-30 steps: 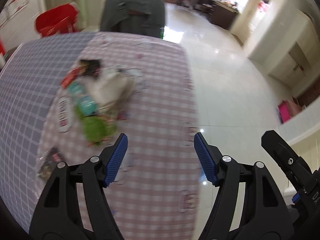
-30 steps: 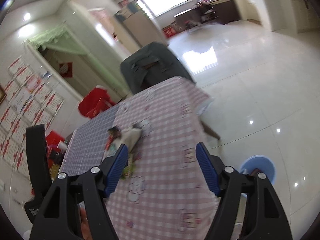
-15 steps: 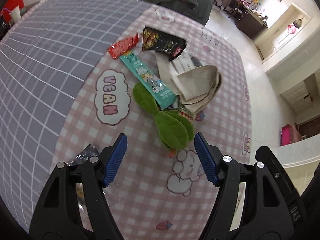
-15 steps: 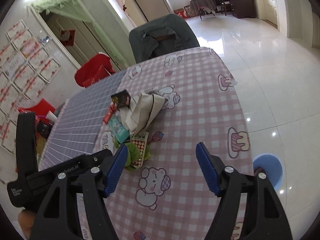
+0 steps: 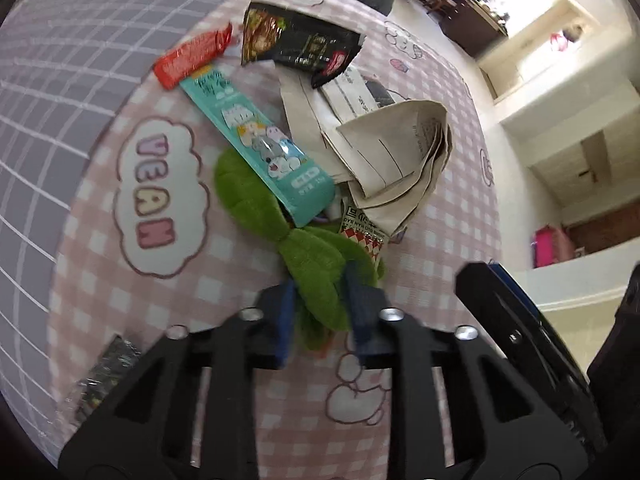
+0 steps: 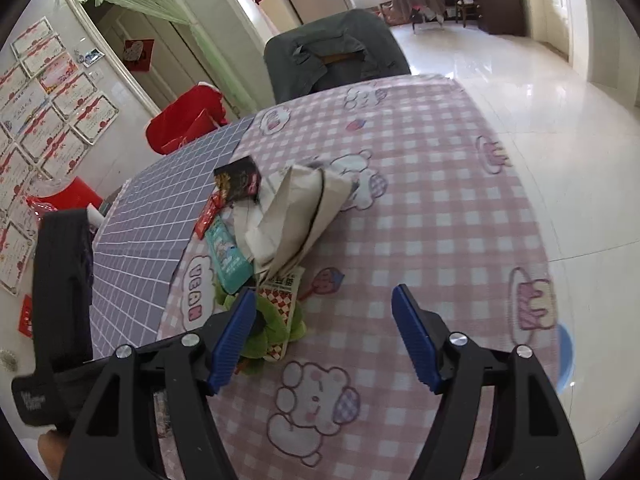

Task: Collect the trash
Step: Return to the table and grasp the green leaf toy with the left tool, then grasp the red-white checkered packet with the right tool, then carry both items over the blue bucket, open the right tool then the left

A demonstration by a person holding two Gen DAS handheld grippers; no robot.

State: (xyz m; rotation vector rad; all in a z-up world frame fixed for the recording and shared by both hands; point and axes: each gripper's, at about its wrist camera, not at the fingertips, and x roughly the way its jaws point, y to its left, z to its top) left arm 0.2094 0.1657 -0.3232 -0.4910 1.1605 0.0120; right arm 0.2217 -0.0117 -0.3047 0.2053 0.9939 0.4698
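A heap of trash lies on the pink checked tablecloth [image 5: 168, 312]: a green fuzzy leaf-shaped piece [image 5: 316, 256], a teal wrapper [image 5: 256, 140], a red wrapper [image 5: 192, 56], a black packet [image 5: 296, 40], folded beige paper [image 5: 392, 152] and a red-and-white diamond wrapper [image 5: 364, 236]. My left gripper [image 5: 320, 312] is shut on the near end of the green piece. My right gripper [image 6: 324, 336] is open and empty above the table, just right of the heap; the green piece [image 6: 276, 328] lies by its left finger.
A small dark wrapper [image 5: 104, 376] lies at the table's near left. A blue bin [image 6: 564, 360] stands on the floor past the table's right edge. A chair with a grey cover [image 6: 336, 52] and a red chair [image 6: 188, 120] stand at the far side.
My left gripper moved down to the heap and closed on the green piece. My right gripper came a little lower and closer to the table, still open.
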